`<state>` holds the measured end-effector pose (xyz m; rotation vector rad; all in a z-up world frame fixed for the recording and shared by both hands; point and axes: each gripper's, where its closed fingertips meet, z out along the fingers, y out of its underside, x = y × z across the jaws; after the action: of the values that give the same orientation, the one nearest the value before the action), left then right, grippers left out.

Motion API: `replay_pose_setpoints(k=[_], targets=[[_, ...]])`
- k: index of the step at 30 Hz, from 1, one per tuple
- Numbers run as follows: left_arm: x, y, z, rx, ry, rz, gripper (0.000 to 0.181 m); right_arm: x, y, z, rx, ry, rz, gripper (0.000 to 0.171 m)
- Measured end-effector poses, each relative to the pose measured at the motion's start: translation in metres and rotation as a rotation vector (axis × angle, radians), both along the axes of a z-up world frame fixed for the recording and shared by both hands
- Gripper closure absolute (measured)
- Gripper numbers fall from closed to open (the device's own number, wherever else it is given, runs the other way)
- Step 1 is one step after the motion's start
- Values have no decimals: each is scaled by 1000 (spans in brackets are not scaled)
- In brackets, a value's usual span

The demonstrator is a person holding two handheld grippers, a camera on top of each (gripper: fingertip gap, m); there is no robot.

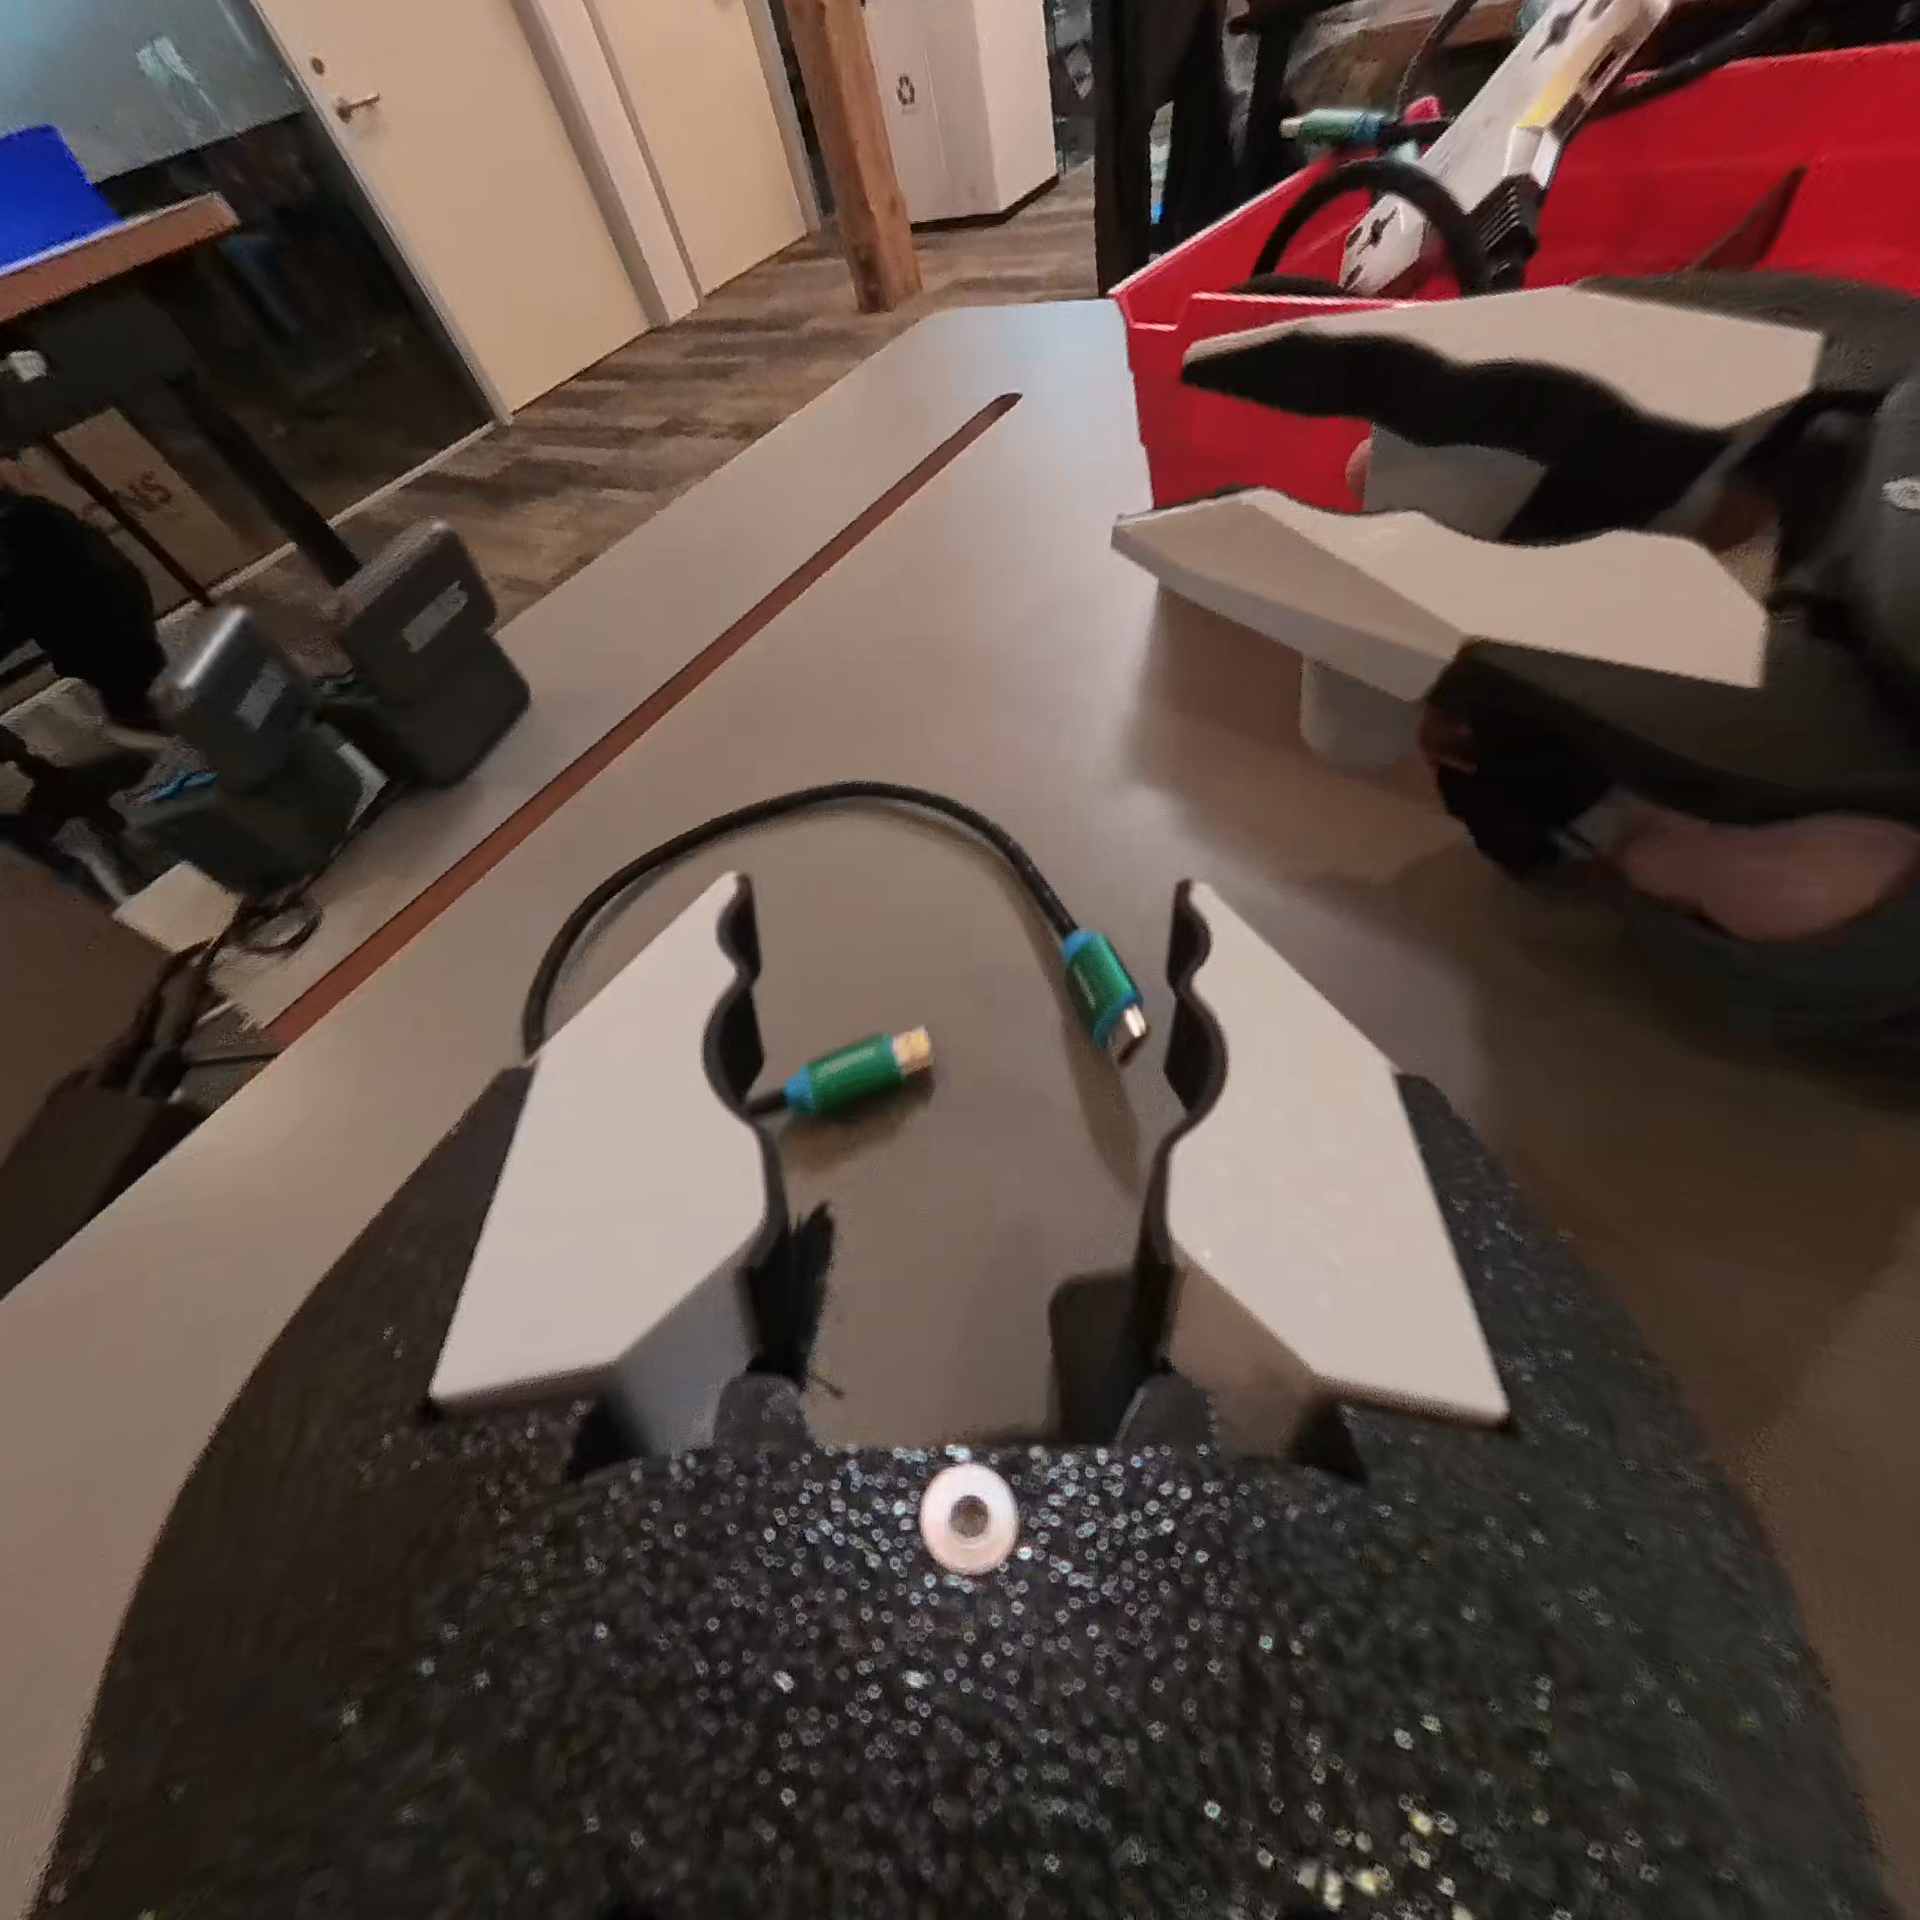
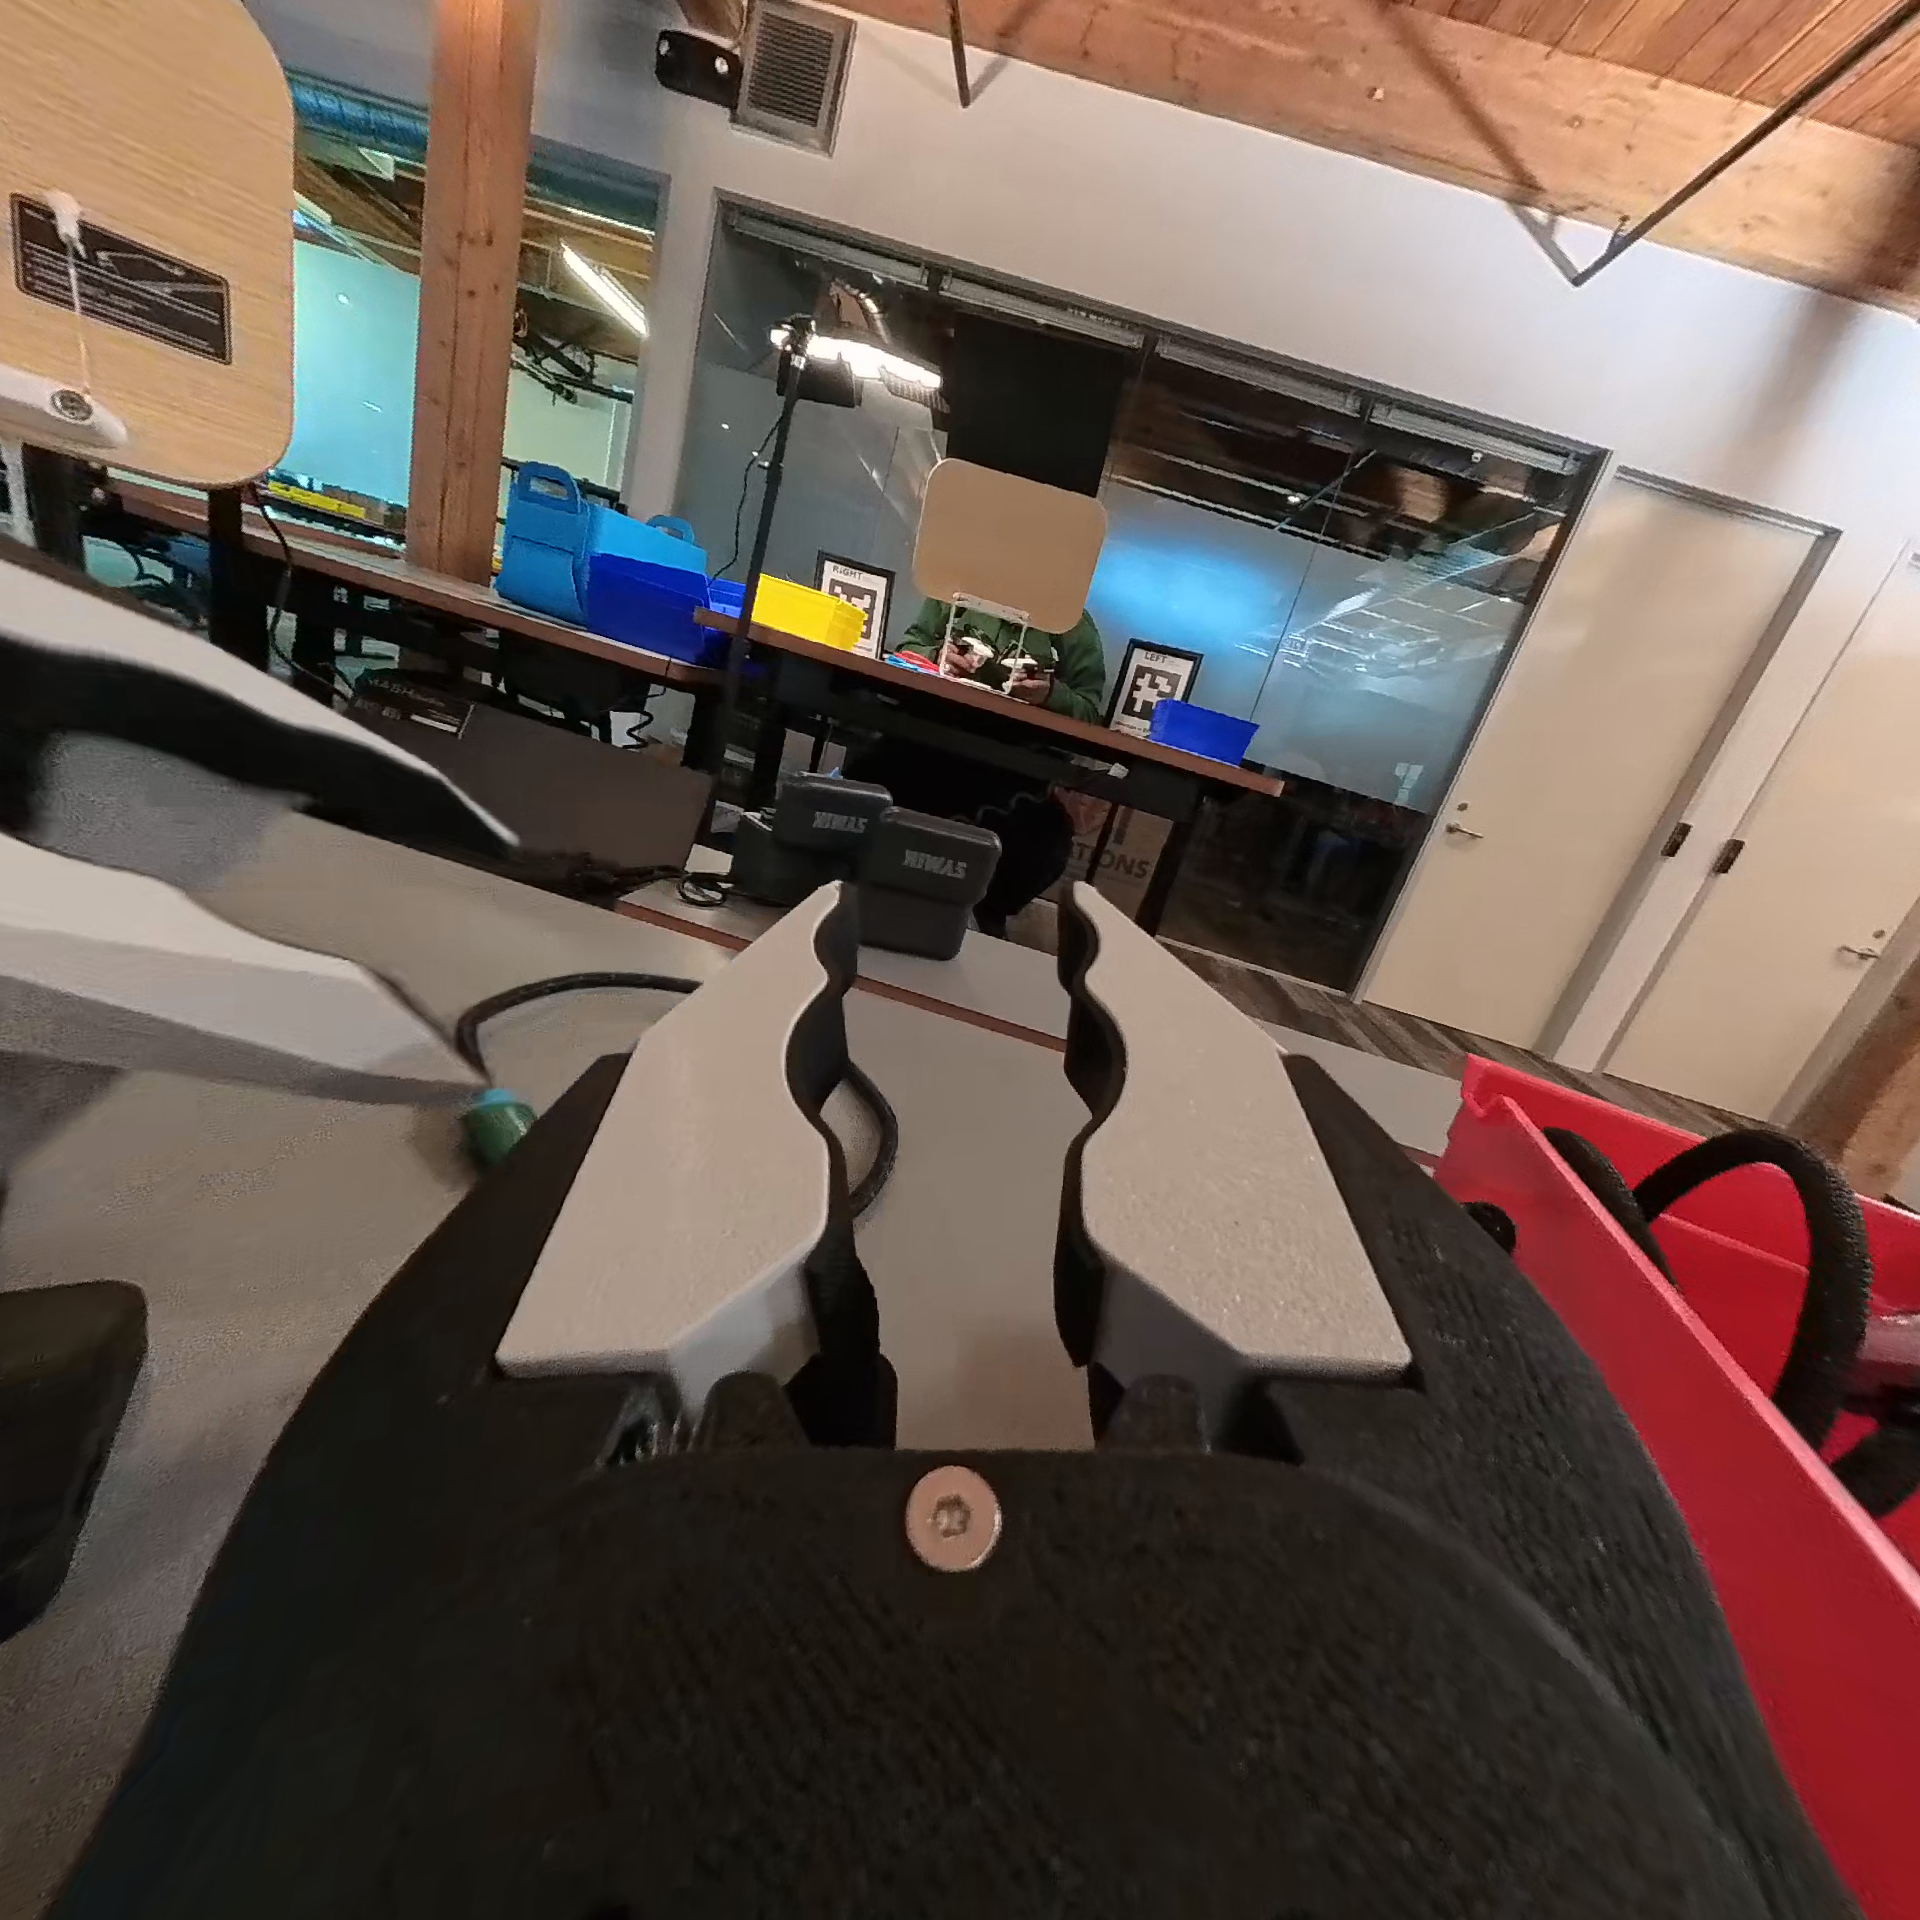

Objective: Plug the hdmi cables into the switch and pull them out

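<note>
A black HDMI cable (image 1: 831, 798) lies in a loop on the grey table (image 1: 935, 644). Its two green and blue plugs (image 1: 857, 1070) (image 1: 1101, 987) lie between the fingers of my left gripper (image 1: 961, 904), which is open, empty and just above the table. My right gripper (image 1: 1153, 447) is open and empty, to the right near the red bin (image 1: 1226, 416). In the right wrist view my right gripper (image 2: 956, 899) is open above the table, and one green plug (image 2: 497, 1127) shows under a finger of the left gripper (image 2: 488, 961). I cannot make out a switch.
The red bin (image 2: 1662, 1351) at the right holds black cables (image 2: 1818, 1195), a white device (image 1: 1496, 135) and another green plug (image 1: 1330, 130). Black battery packs (image 1: 416, 665) stand at the table's far left edge. A person (image 2: 997, 655) sits at a far table.
</note>
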<state>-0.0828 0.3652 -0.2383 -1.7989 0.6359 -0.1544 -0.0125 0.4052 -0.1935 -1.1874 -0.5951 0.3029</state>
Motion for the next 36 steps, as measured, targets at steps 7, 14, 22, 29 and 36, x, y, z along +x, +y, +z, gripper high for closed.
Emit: replay_pose_setpoints(k=[7, 14, 22, 29, 36], targets=[[-60, -76, 14, 153, 18, 112, 109, -38, -31, -8, 110, -219, 149, 140], [-80, -93, 16, 272, -51, 216, 114, -64, -55, -41, -40, -406, 307, 132], [-85, -105, 47, 478, -19, 258, 126, -87, -125, -100, -651, -580, 641, 84], [-69, -105, 41, 446, 75, 176, 124, -92, -141, -128, -703, -712, 561, 84], [-57, -104, 13, 347, 140, 9, 119, -87, -134, -129, -732, -684, 569, 103]])
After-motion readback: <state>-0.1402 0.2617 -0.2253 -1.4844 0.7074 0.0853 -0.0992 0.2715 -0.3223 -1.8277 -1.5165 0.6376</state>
